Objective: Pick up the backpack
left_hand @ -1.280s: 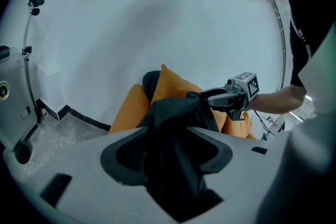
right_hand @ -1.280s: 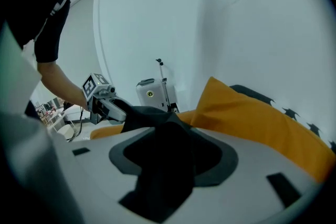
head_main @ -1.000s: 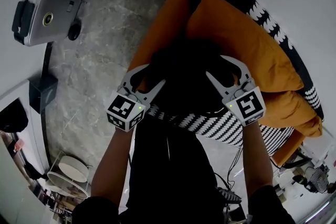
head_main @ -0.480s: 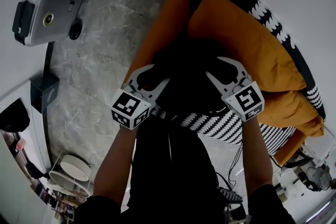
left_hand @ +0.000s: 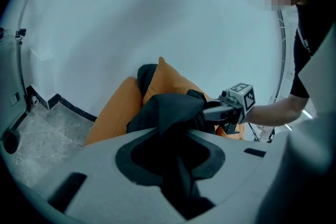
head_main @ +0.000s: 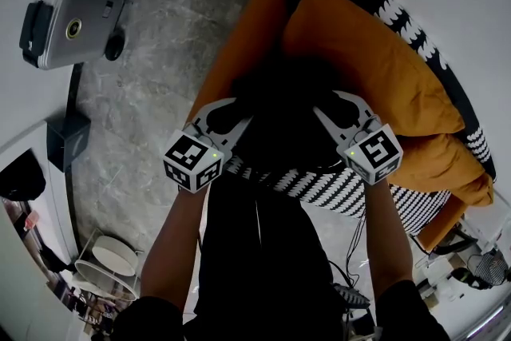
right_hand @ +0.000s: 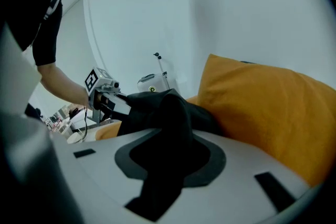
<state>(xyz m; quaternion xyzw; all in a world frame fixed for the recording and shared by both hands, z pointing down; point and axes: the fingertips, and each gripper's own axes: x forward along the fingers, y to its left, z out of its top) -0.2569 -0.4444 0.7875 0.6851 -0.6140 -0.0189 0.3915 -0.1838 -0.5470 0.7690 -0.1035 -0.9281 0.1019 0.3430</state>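
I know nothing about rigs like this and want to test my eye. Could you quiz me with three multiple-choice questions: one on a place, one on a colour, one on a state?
1. Where does the backpack lie?
A. On a table
B. On the sofa, beside the cushion
C. On a wall hook

2. What colour is the big cushion?
A. Green
B. White
C. Orange

3. How is the left hand-held gripper?
A. Closed on backpack fabric
B. Wide open, empty
C. Gripping the cushion

Answers: 1 B, the head view shows it there; 2 C, plainly orange; 3 A, its jaws have just been closing and pinch black fabric between them.
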